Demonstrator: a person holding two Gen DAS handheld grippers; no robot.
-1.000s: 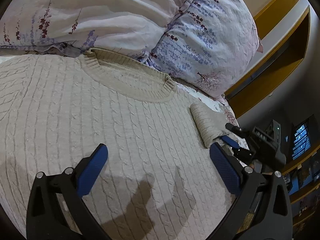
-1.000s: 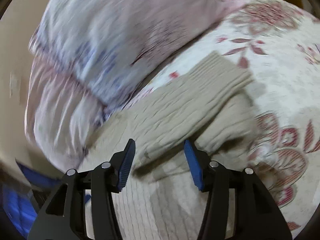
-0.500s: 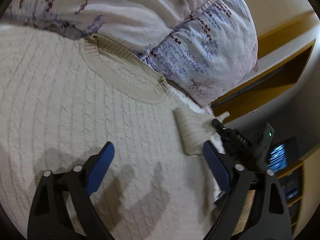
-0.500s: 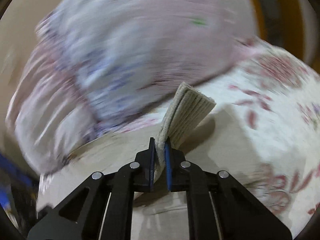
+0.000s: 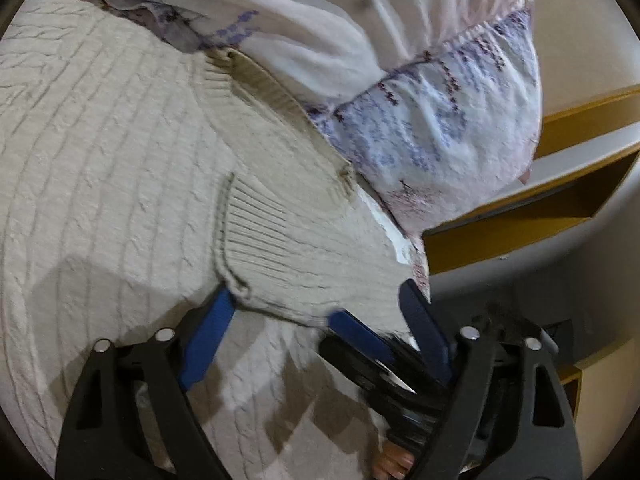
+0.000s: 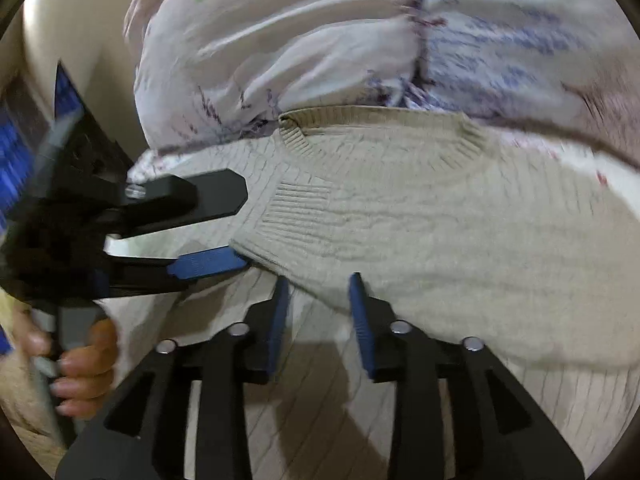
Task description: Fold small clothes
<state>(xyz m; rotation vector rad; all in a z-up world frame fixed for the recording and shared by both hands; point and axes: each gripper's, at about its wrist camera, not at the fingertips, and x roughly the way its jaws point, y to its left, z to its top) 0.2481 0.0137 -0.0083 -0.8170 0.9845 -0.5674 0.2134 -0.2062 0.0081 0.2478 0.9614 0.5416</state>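
Note:
A beige cable-knit sweater (image 5: pixel 100 152) lies flat on the bed, collar (image 5: pixel 276 100) toward the pillows. Its sleeve (image 5: pixel 296 252) now lies folded across the chest, ribbed cuff (image 5: pixel 240 232) toward the middle. My left gripper (image 5: pixel 316 312) is open, its jaws either side of the sleeve's near edge. My right gripper (image 6: pixel 318 304) is open and empty, just in front of the folded sleeve (image 6: pixel 400 248). The left gripper (image 6: pixel 212 224) shows in the right wrist view, beside the cuff (image 6: pixel 296 212). The right gripper (image 5: pixel 360 336) shows low in the left wrist view.
Two floral pillows (image 5: pixel 440 128) press against the sweater's collar; they also fill the top of the right wrist view (image 6: pixel 320 48). A yellow wooden headboard shelf (image 5: pixel 540 208) stands to the right. A hand (image 6: pixel 76 364) holds the left gripper's handle.
The right gripper, shut on the sleeve half a second ago, carried it over the chest and has opened. The sleeve now lies folded inward. The left gripper moved close to the cuff.

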